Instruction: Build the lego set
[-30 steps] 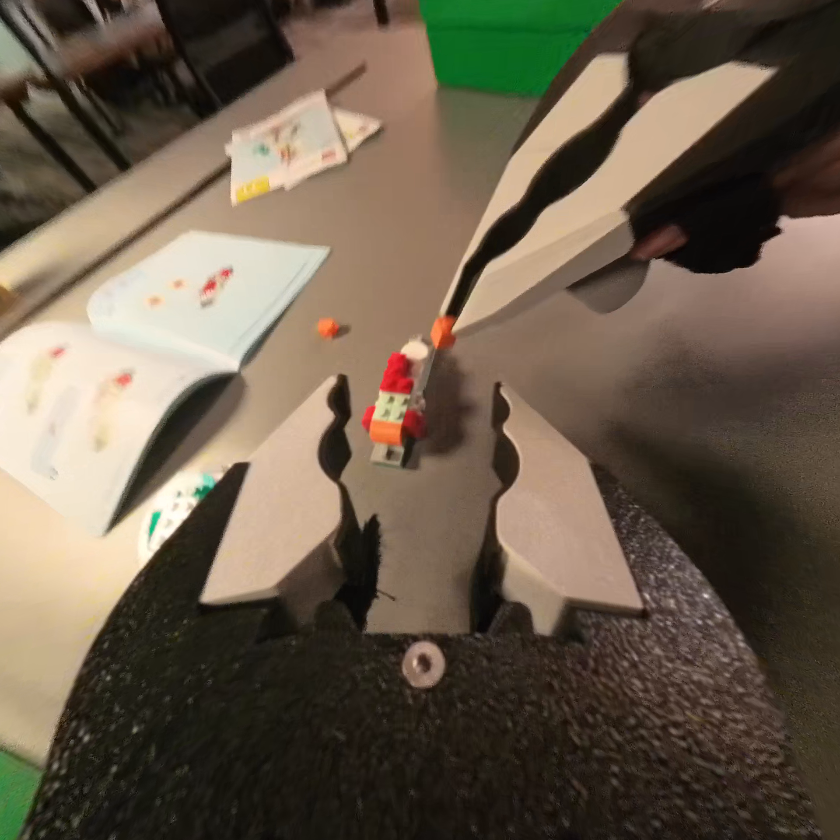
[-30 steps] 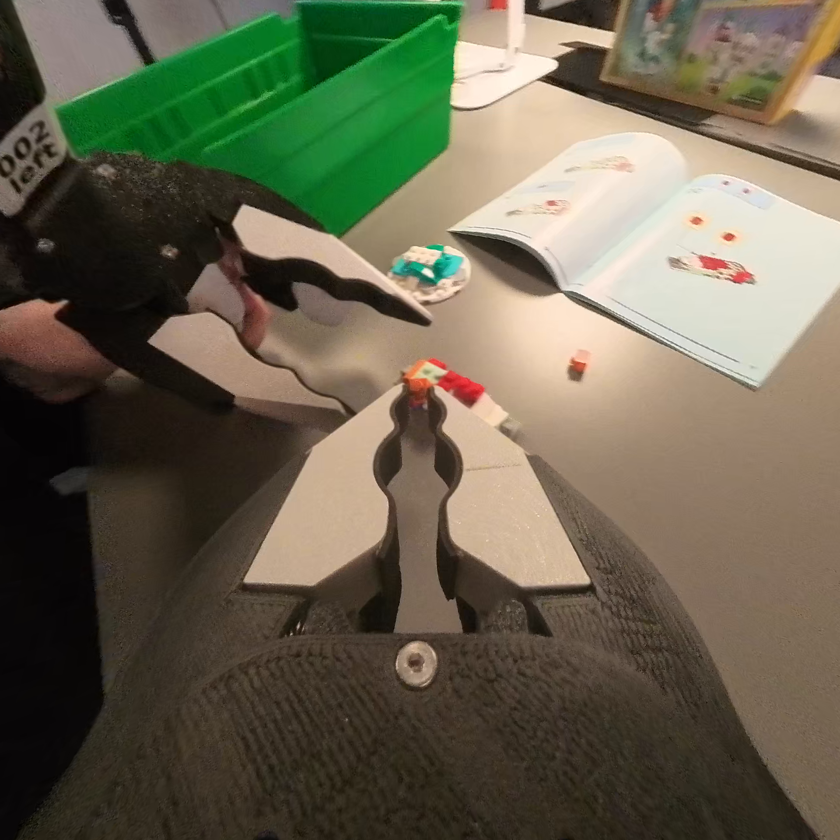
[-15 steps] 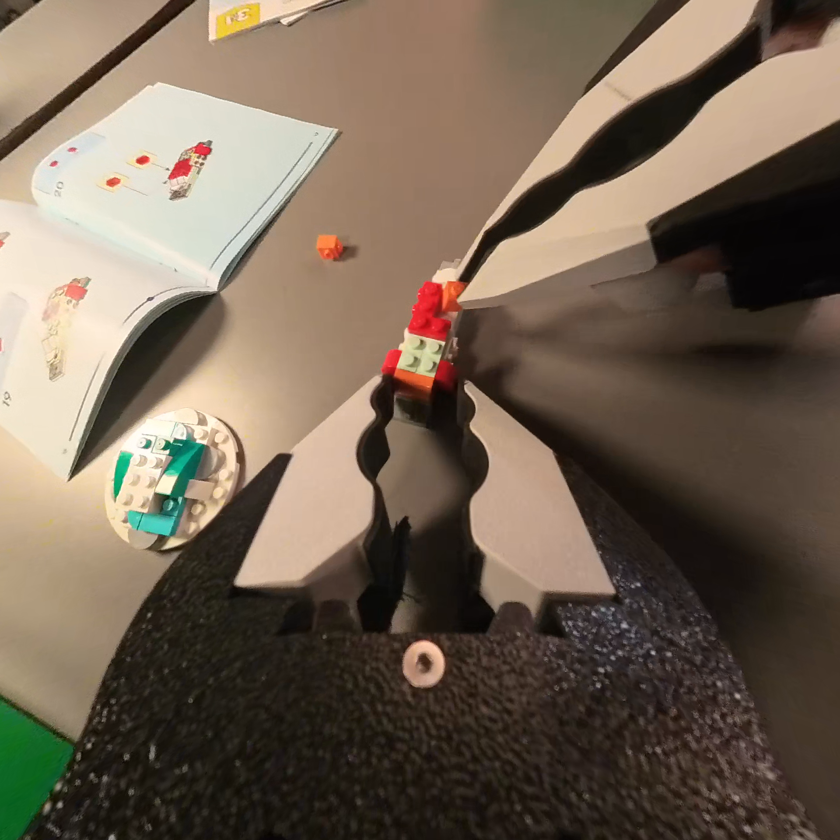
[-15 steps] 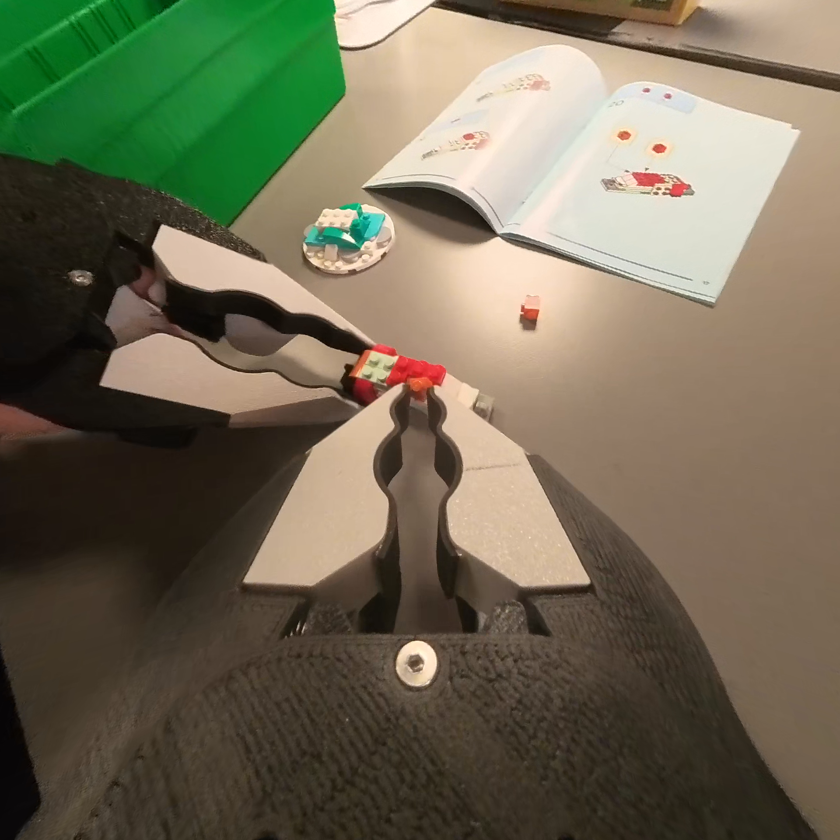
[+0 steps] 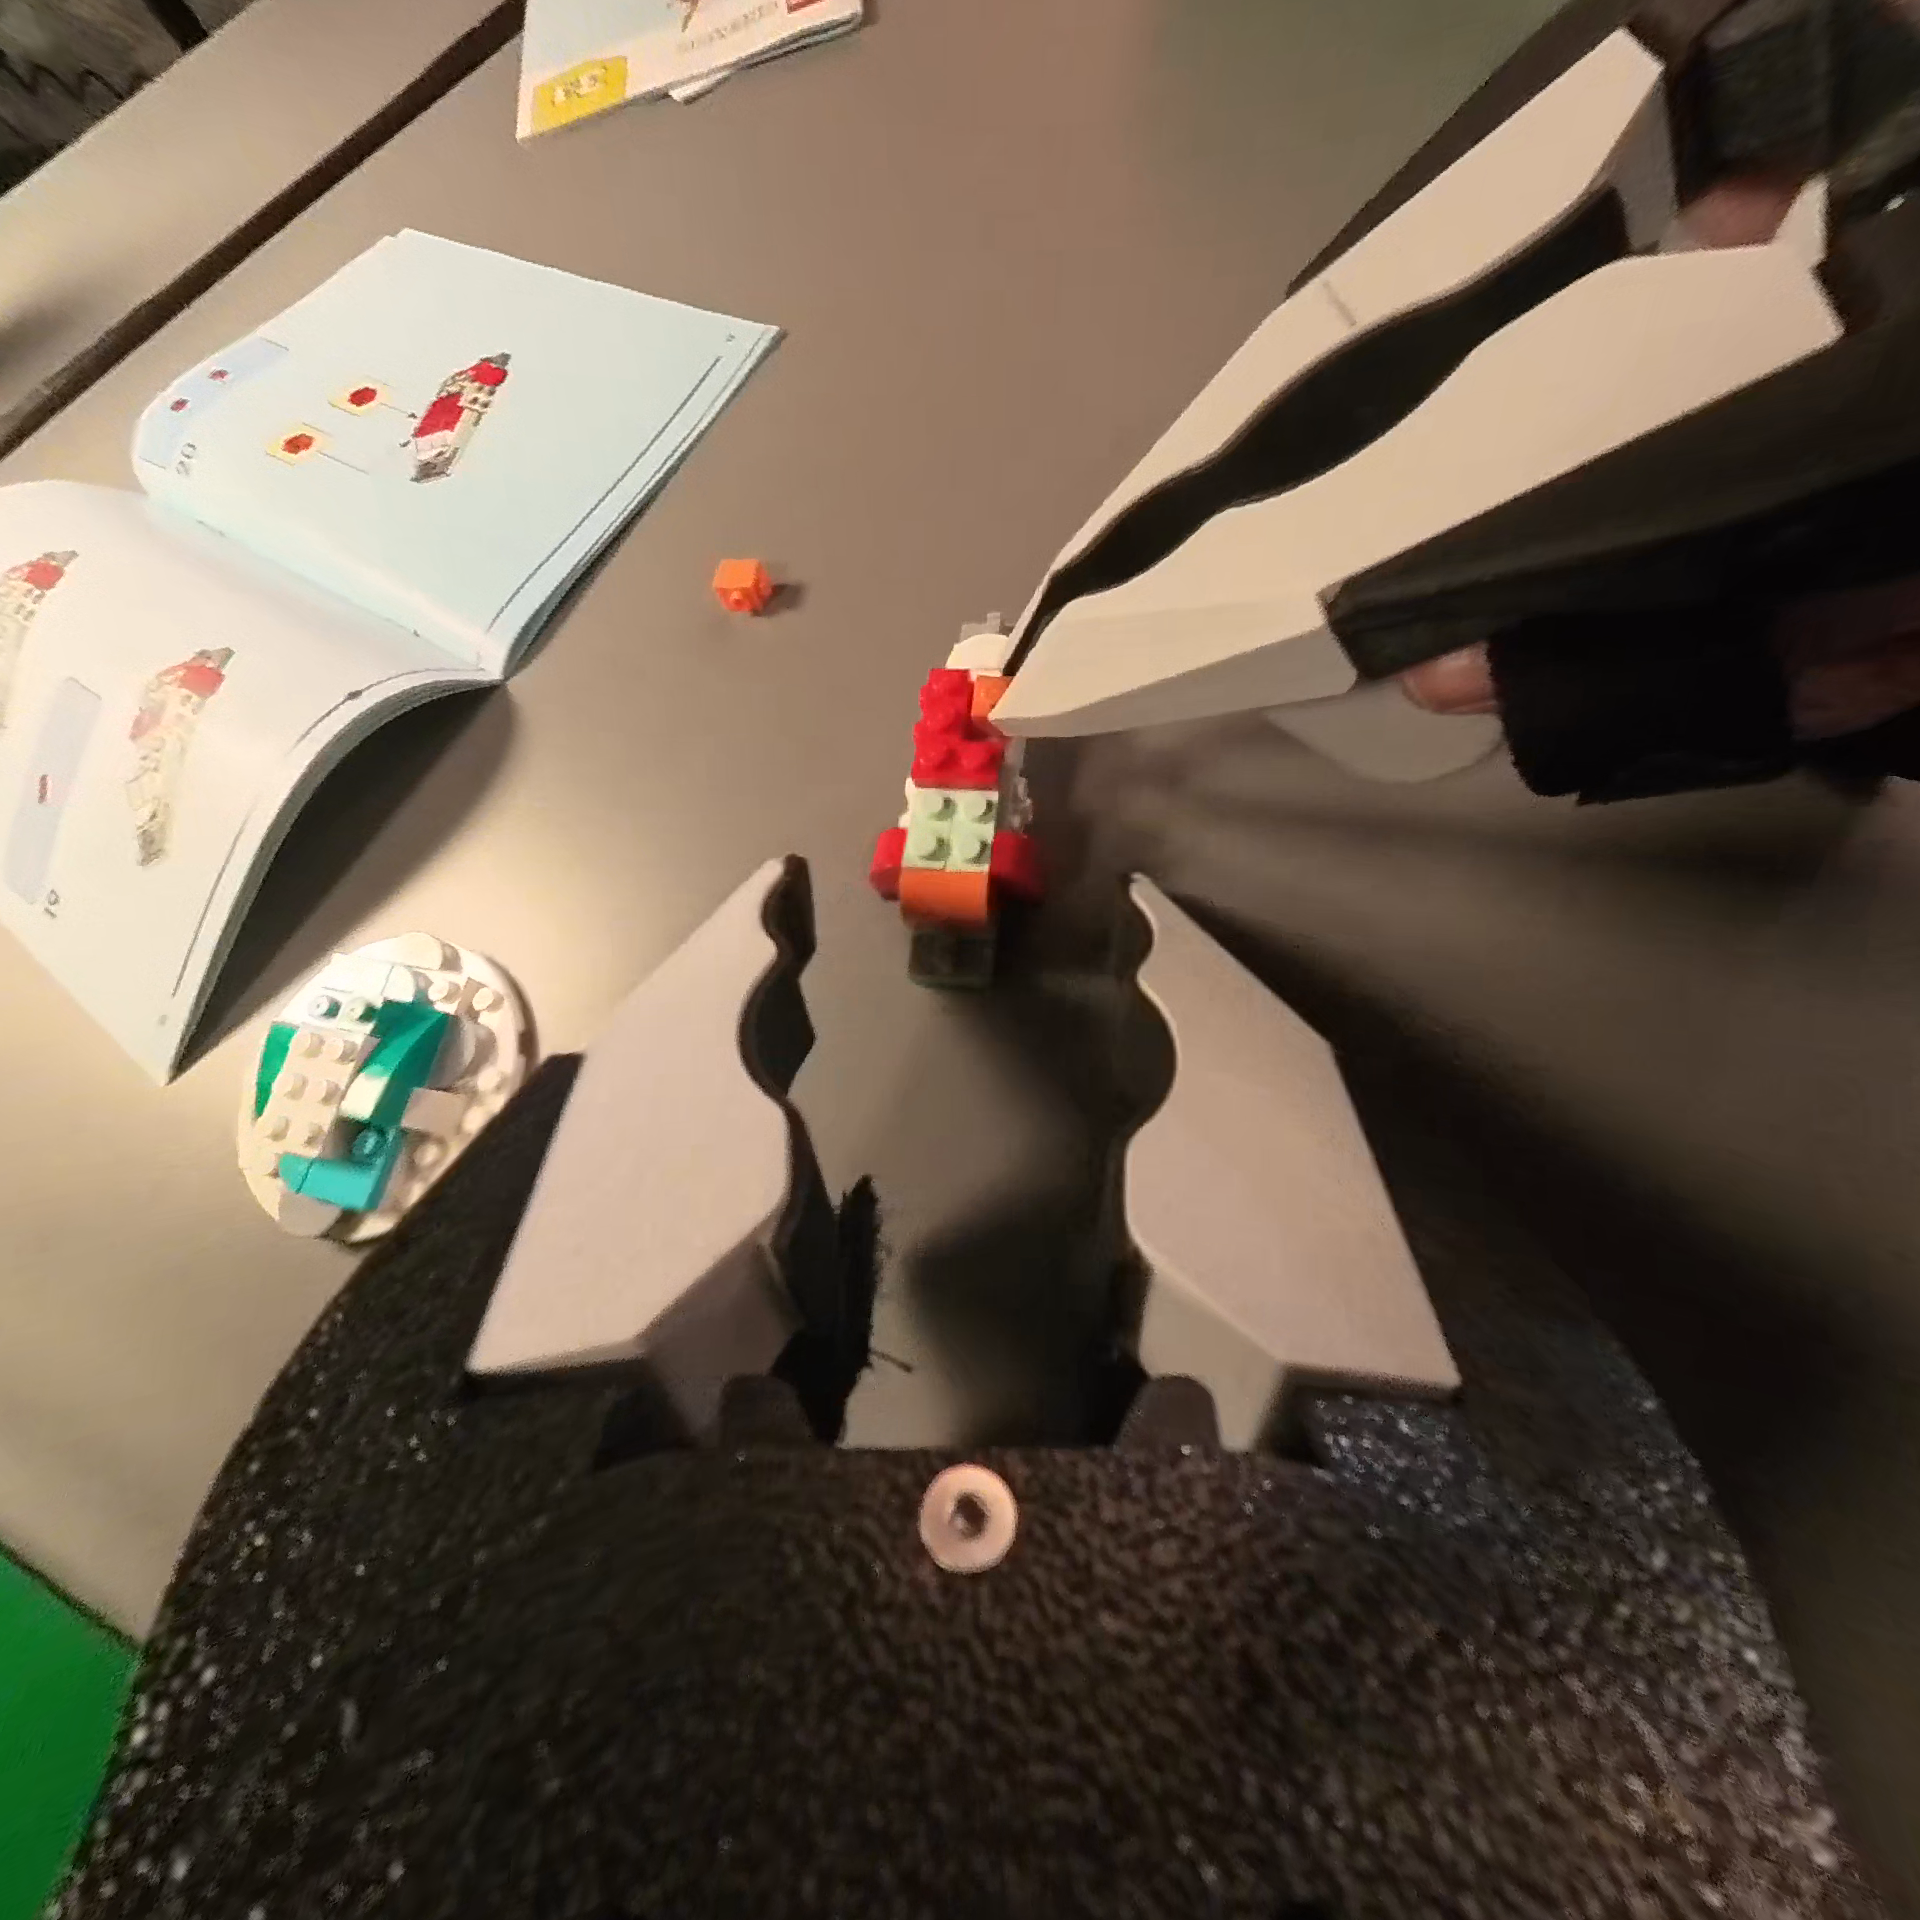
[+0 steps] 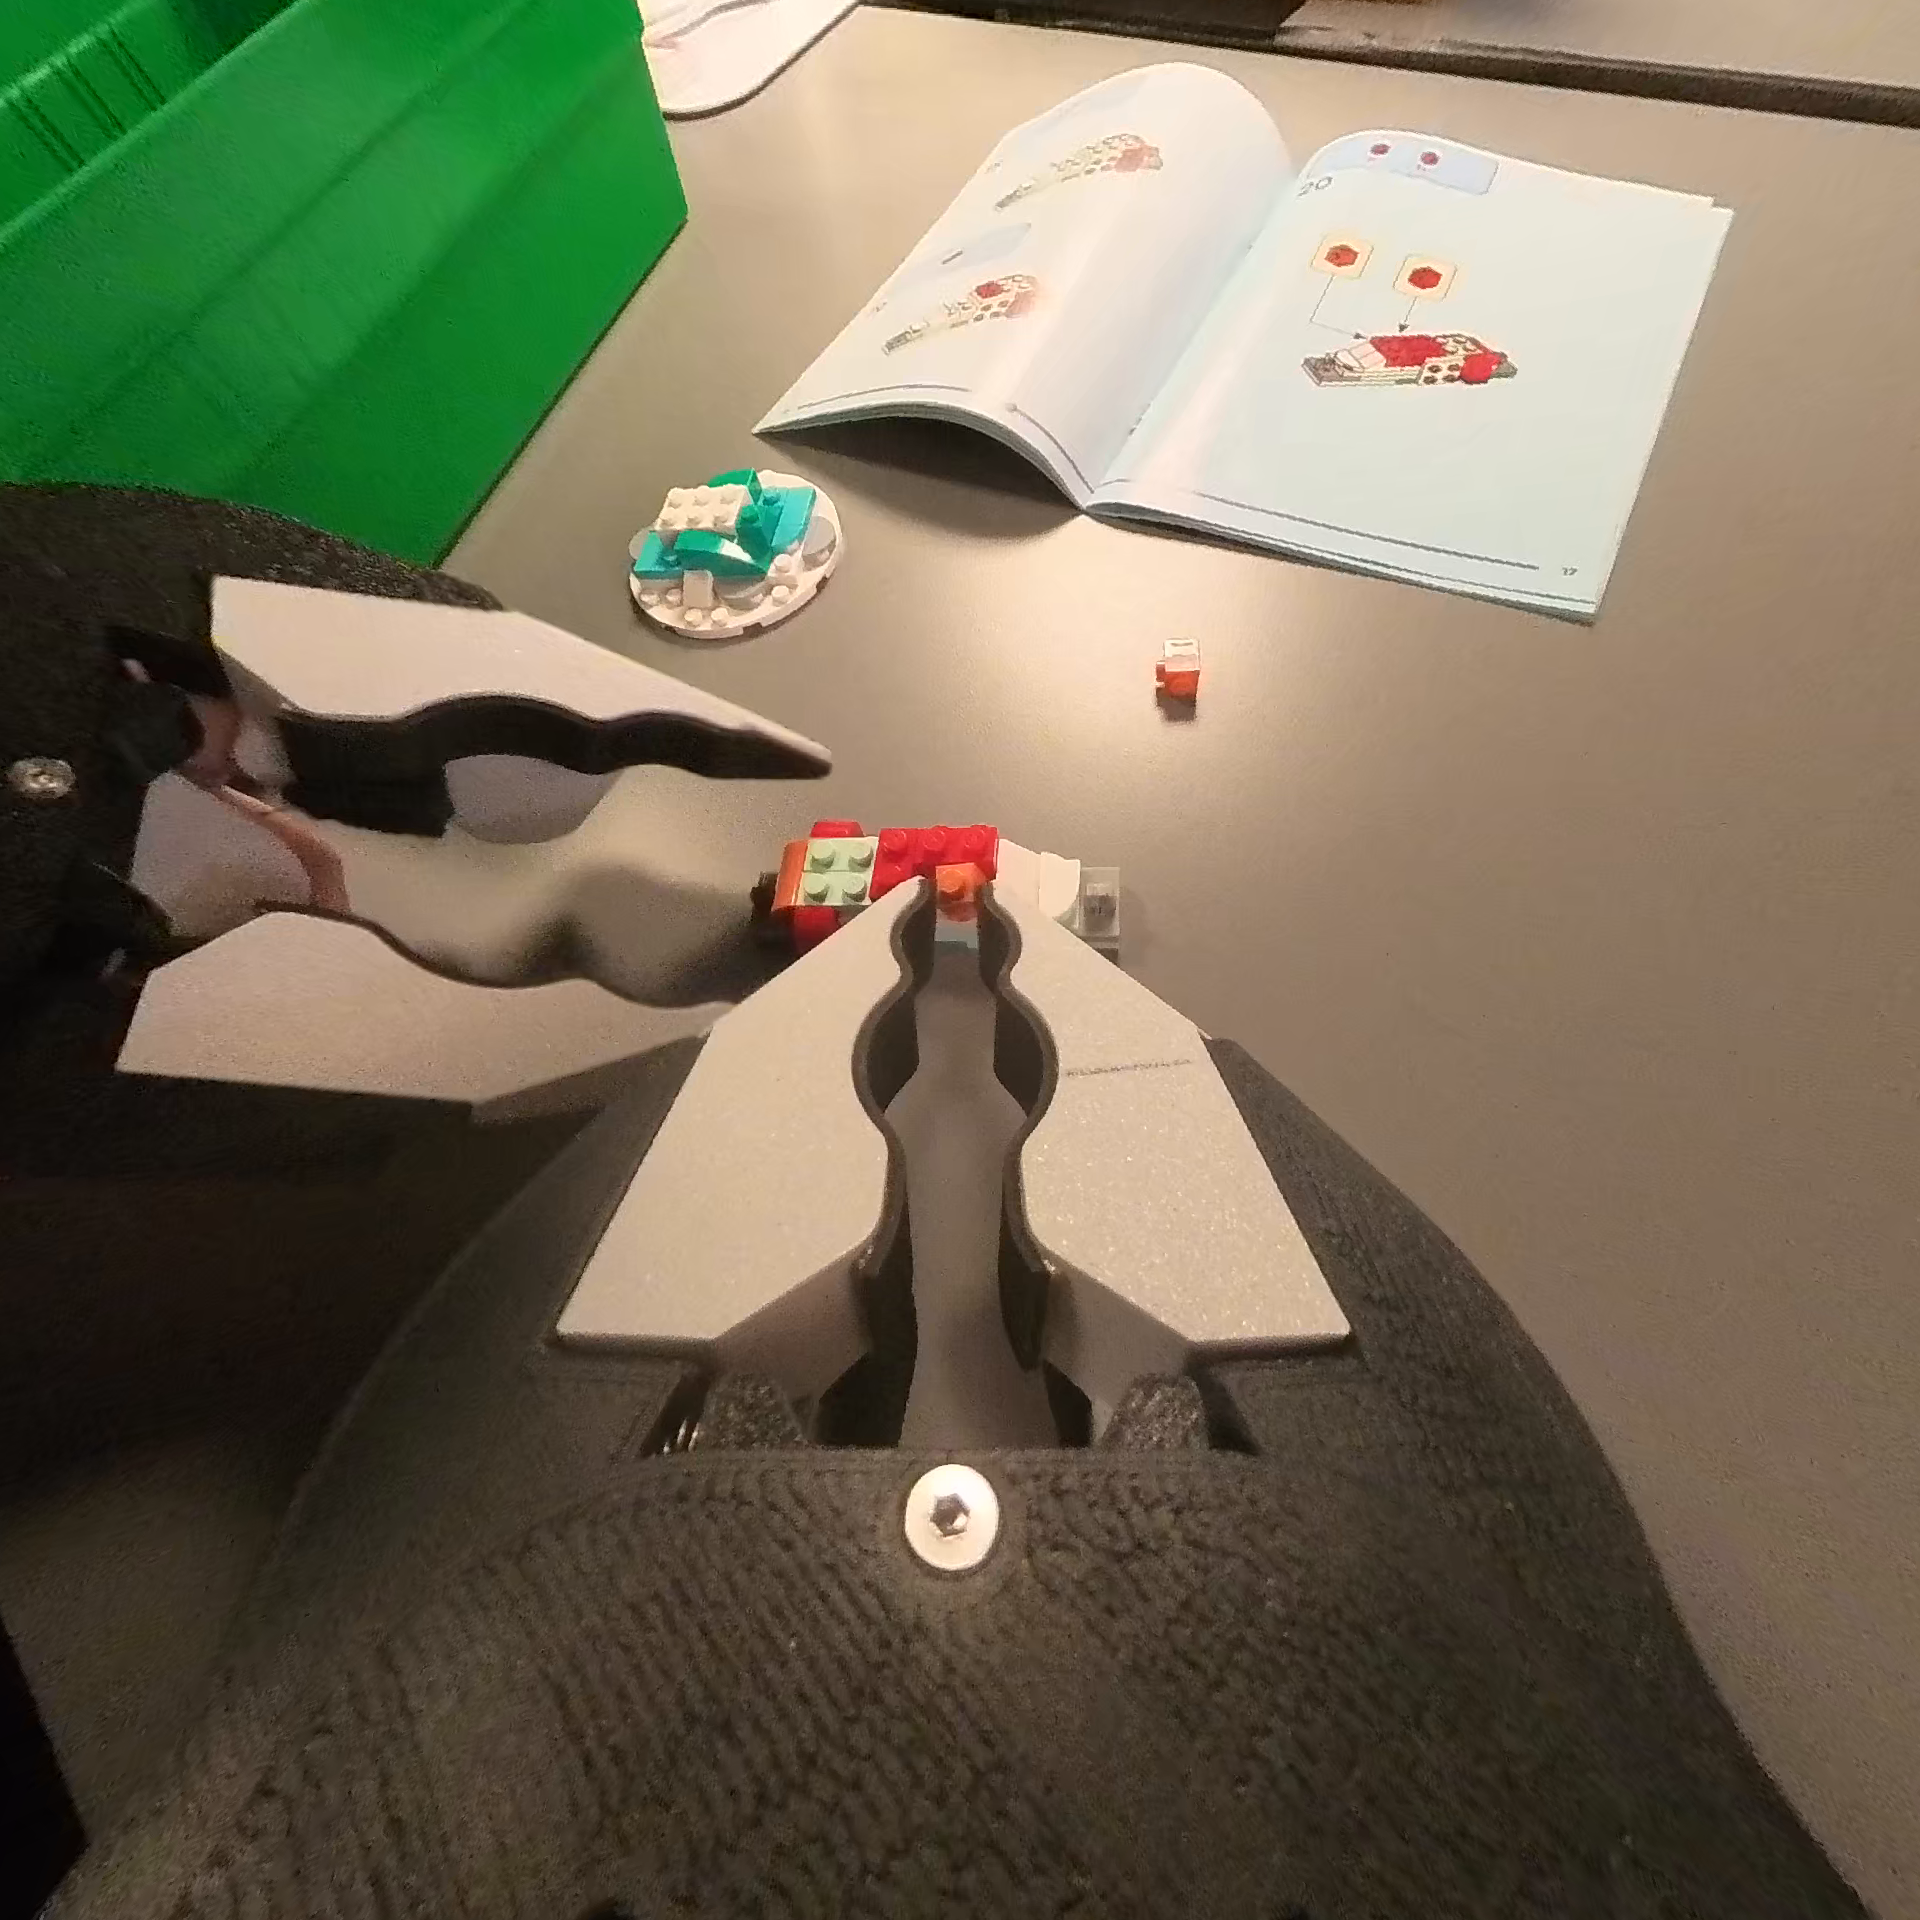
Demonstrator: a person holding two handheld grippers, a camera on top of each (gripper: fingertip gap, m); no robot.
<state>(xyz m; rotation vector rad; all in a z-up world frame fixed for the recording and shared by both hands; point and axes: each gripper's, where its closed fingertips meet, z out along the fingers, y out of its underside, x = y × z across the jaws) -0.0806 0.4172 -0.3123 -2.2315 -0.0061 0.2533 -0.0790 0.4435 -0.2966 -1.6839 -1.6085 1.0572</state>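
- Half a second ago the left tool point(image 5: 966, 894) had its two fingers close around the near end of the lego model point(image 5: 961, 805); now the fingers are spread wide and the model sits free just past their tips.
- The right tool point(image 6: 956, 894) is nearly closed and pinches a small orange brick point(image 6: 958, 888) at its tips.
- That small orange brick touches the side of the model's red part.
- The model lies on the grey surface point(image 6: 1455, 1039). It has red, orange, pale green and white bricks.
- One more loose orange brick point(image 5: 743, 584) sits on the surface between the model and the open instruction book point(image 5: 416, 447).
- A round white build with teal pieces point(image 5: 374, 1070) rests to the left of the left tool, near the book.
- A green bin point(image 6: 312, 239) stands at the far left in the right wrist view.
- More paper leaflets point(image 5: 675, 52) lie far off on the surface.
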